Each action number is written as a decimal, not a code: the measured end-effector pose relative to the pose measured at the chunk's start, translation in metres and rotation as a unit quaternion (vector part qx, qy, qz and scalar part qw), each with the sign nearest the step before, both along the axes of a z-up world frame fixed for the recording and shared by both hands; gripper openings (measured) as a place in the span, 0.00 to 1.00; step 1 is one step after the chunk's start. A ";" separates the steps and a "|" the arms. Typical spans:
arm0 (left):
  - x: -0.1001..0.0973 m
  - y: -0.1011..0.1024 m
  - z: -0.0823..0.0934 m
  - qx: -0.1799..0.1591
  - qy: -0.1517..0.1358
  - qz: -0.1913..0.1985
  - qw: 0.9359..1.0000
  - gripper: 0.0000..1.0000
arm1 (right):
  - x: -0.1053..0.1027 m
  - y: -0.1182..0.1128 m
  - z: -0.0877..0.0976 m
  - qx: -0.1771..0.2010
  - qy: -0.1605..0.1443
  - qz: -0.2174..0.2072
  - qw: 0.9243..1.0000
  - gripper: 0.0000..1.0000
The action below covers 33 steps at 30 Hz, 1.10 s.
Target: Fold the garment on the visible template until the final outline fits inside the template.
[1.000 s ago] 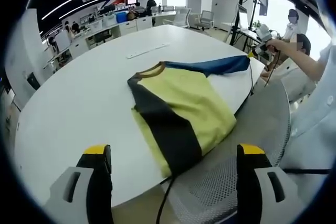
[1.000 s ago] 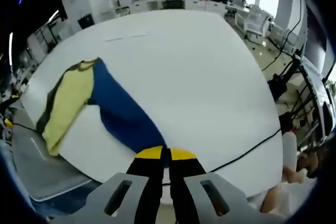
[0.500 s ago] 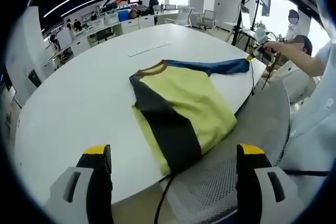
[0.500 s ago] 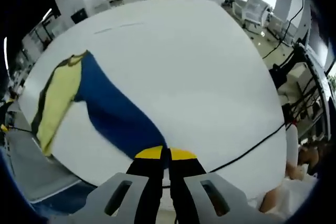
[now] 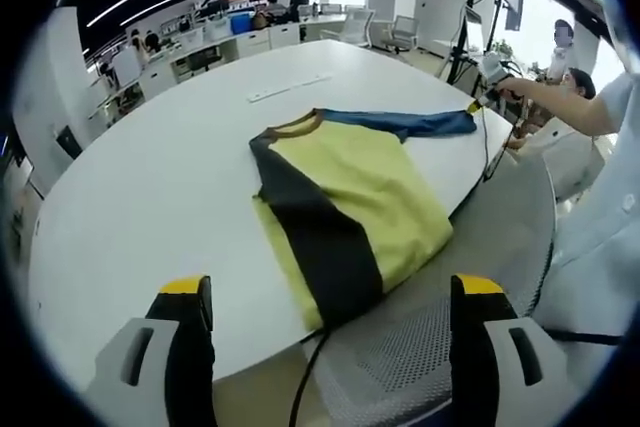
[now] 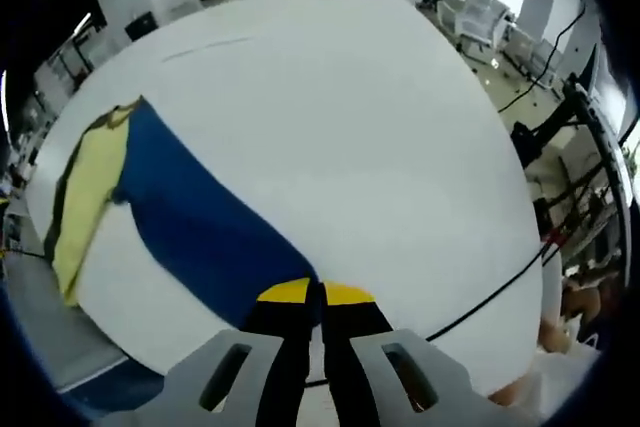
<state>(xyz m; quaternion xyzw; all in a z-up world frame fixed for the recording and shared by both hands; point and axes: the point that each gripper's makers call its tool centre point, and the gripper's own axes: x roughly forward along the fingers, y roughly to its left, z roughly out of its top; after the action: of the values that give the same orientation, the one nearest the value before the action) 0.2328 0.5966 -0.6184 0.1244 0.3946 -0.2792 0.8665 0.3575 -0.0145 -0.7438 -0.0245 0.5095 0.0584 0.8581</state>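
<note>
A yellow garment (image 5: 350,197) with a black band and a brown collar lies folded near the edge of a white table (image 5: 150,187). Its blue sleeve (image 5: 400,124) stretches out to the right, where my right gripper (image 5: 478,102) is shut on its end. In the right gripper view the blue sleeve (image 6: 200,232) runs from the yellow body (image 6: 80,197) down into my right gripper (image 6: 320,297), jaws shut on the cloth. My left gripper (image 5: 325,347) hangs open, well short of the garment, with nothing between its jaws.
A grey mesh chair (image 5: 470,277) stands against the table edge beside the garment. A black cable (image 6: 490,292) crosses the table's right side. A person's arm (image 5: 555,107) reaches in from the right. Desks and chairs (image 5: 250,37) fill the office behind.
The right gripper has drawn the blue sleeve further out and flatter along the table. The left gripper stays open and barely moved.
</note>
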 end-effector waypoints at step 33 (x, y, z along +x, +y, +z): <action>0.001 0.011 -0.001 0.010 0.010 0.032 0.999 0.96 | 0.050 -0.037 -0.025 -0.097 0.000 0.003 0.995 0.04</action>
<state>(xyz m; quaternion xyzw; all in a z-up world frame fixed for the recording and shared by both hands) 0.2336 0.6076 -0.6190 0.1174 0.4101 -0.2488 0.8695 0.4080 -0.0511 -0.7691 -0.1091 0.5128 0.0109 0.8515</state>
